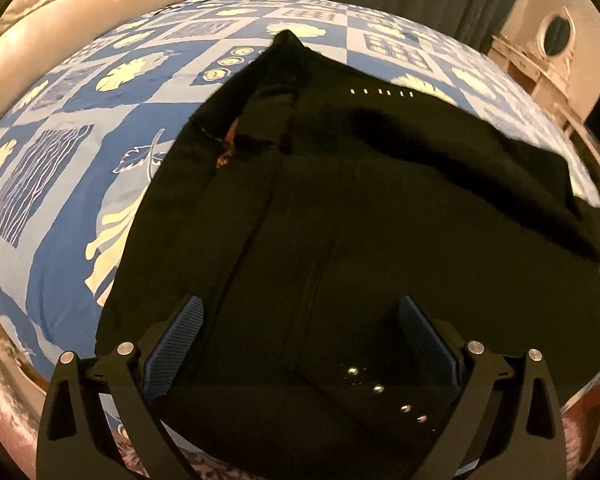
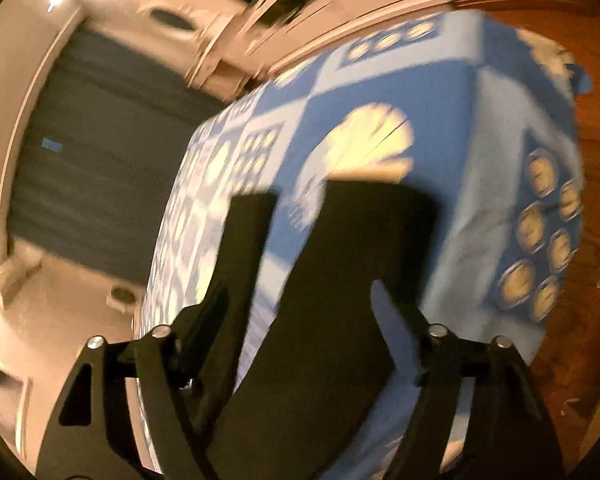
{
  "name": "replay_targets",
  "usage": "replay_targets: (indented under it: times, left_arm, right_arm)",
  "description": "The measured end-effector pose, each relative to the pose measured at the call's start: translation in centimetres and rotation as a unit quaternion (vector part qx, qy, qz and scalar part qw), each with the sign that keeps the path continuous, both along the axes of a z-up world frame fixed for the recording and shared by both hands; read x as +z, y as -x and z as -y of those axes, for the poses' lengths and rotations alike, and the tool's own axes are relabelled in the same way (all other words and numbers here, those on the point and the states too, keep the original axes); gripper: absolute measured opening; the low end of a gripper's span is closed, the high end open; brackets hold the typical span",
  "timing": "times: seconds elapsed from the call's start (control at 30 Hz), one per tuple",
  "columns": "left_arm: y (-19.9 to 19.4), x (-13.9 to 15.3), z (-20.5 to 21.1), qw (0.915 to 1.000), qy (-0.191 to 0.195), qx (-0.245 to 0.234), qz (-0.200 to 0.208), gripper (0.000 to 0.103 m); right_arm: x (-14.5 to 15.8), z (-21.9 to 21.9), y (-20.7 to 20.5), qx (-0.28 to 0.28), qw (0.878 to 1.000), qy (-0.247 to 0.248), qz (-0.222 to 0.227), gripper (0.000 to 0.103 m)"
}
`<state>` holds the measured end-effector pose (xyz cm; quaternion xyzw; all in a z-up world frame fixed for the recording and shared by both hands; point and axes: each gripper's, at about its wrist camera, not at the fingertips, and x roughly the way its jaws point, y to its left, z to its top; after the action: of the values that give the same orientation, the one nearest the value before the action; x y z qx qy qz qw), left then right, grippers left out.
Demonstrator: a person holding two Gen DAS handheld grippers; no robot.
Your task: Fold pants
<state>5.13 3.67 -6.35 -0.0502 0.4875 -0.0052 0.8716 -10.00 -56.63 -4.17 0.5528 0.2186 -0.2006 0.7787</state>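
The bed (image 1: 60, 184) carries the black pants (image 1: 340, 220) spread across its blue sheet, long axis running away from me; my left gripper (image 1: 300, 344) hovers spread over the near end; my right gripper (image 2: 300, 312), fingers apart, straddles a leg (image 2: 352, 280).

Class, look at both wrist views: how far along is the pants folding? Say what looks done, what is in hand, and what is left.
Done: the black pants lie spread on the blue patterned bedspread, one side seemingly turned over the middle. In hand: nothing gripped; the left gripper hangs open above the fabric, and the right gripper, blurred, is open over the pant legs. Left: folding the legs up into a compact stack.
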Motion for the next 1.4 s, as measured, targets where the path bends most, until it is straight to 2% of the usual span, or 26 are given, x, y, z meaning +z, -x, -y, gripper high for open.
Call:
replay_targets:
  times: [0.07,0.13,0.27,0.37,0.43,0.53,0.57,0.63,0.77,0.9,1.0,1.17,1.2,1.23,1.27,1.3,1.37,1.4]
  left_arm:
    - [0.2,-0.4,0.2,0.9999,-0.009,-0.007,0.01,0.098]
    - [0.2,-0.4,0.4,0.9997,-0.019,-0.017,0.002,0.098]
    - [-0.6,1.2,0.4,0.9984,-0.023,-0.036,-0.037,0.097]
    - [-0.4,4.5,0.0,0.9988,-0.005,-0.044,0.019,0.097]
    - [-1.3,7.3,-0.4,0.9959,0.015,-0.069,0.057,0.097]
    - [-5.3,9.4,-2.2,0.9881,0.098,-0.108,0.049,0.097]
    - [-6.7,9.6,-2.9,0.9878,0.106,-0.104,0.046,0.097]
    - [-10.0,10.0,-4.6,0.9899,0.098,-0.086,0.056,0.097]
    - [-15.5,9.2,-6.7,0.9912,0.097,-0.071,0.055,0.097]
    - [-19.8,6.4,-7.2,0.9928,0.091,-0.077,0.009,0.097]
    - [-21.5,5.2,-7.4,0.9922,0.093,-0.084,0.0,0.097]
    - [-23.4,3.3,-7.6,0.9941,0.069,-0.081,-0.021,0.096]
    - [-23.6,2.9,-7.8,0.9943,0.069,-0.078,-0.025,0.077]
    - [-23.8,2.6,-7.9,0.9936,0.073,-0.08,-0.031,0.037]
    - [-24.2,2.0,-8.1,0.9909,0.092,-0.084,-0.05,0.031]
    - [-24.4,1.4,-8.3,0.9895,0.106,-0.072,-0.067,0.029]
    - [-24.5,1.2,-8.4,0.989,0.112,-0.066,-0.071,0.024]
    - [-24.6,1.3,-8.2,0.9884,0.114,-0.073,-0.069,0.018]
  right_arm:
    - [0.7,-2.2,-2.3,0.039,0.999,0.007,0.001,0.075]
    - [1.4,-4.9,-4.6,0.086,0.996,0.02,-0.006,0.075]
    - [3.2,-11.4,-10.1,0.21,0.977,0.041,-0.003,0.076]
    - [4.5,-16.0,-14.1,0.29,0.955,0.054,0.005,0.079]
    - [5.5,-18.5,-15.9,0.322,0.944,0.071,0.007,0.081]
    - [6.5,-22.1,-19.2,0.361,0.927,0.106,-0.001,0.081]
    - [6.7,-22.8,-19.7,0.367,0.923,0.112,-0.001,0.081]
    - [7.1,-24.8,-21.2,0.382,0.915,0.127,-0.001,0.081]
    - [7.1,-27.5,-22.8,0.409,0.902,0.139,-0.003,0.082]
    - [6.3,-29.1,-25.4,0.432,0.888,0.156,-0.023,0.082]
    - [5.8,-30.0,-27.7,0.448,0.874,0.182,-0.038,0.082]
    - [4.7,-30.5,-30.5,0.461,0.869,0.17,-0.055,0.082]
    - [4.6,-30.8,-31.0,0.464,0.867,0.172,-0.056,0.082]
    - [4.5,-31.1,-31.5,0.47,0.864,0.172,-0.057,0.082]
    - [4.4,-31.4,-32.0,0.477,0.859,0.174,-0.059,0.082]
    - [4.4,-31.7,-32.7,0.484,0.854,0.179,-0.062,0.082]
    - [4.3,-32.1,-33.7,0.497,0.846,0.181,-0.064,0.082]
    - [4.2,-32.2,-34.3,0.509,0.839,0.18,-0.065,0.082]
